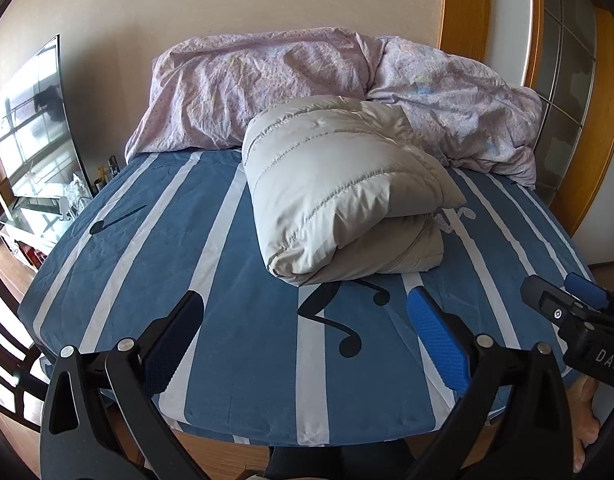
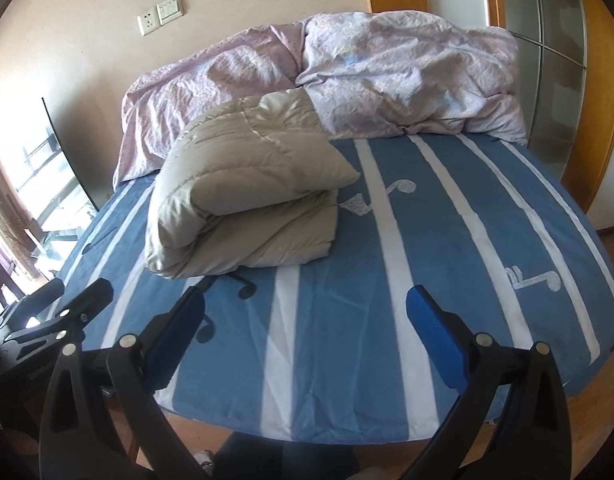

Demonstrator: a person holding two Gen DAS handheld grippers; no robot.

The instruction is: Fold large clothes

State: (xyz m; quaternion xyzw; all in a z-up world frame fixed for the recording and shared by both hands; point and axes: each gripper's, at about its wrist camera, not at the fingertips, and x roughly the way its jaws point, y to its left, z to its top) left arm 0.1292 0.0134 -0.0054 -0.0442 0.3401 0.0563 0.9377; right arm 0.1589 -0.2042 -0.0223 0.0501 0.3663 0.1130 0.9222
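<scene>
A beige quilted down jacket (image 1: 343, 192) lies folded into a thick bundle on the blue striped bed sheet (image 1: 243, 320), toward the far side of the bed; it also shows in the right wrist view (image 2: 247, 200). My left gripper (image 1: 307, 336) is open and empty, above the near edge of the bed, well short of the jacket. My right gripper (image 2: 307, 336) is open and empty, also near the bed's front edge; its tip shows at the right of the left wrist view (image 1: 575, 300). The left gripper's tip shows at the left of the right wrist view (image 2: 67, 312).
A crumpled pink duvet (image 1: 347, 84) is heaped along the wall behind the jacket. A TV (image 1: 35, 120) on a glass stand is left of the bed. A wooden door frame (image 1: 463, 4) and glass wardrobe door (image 1: 567, 60) stand at the right. Wood floor (image 2: 587, 420) lies below.
</scene>
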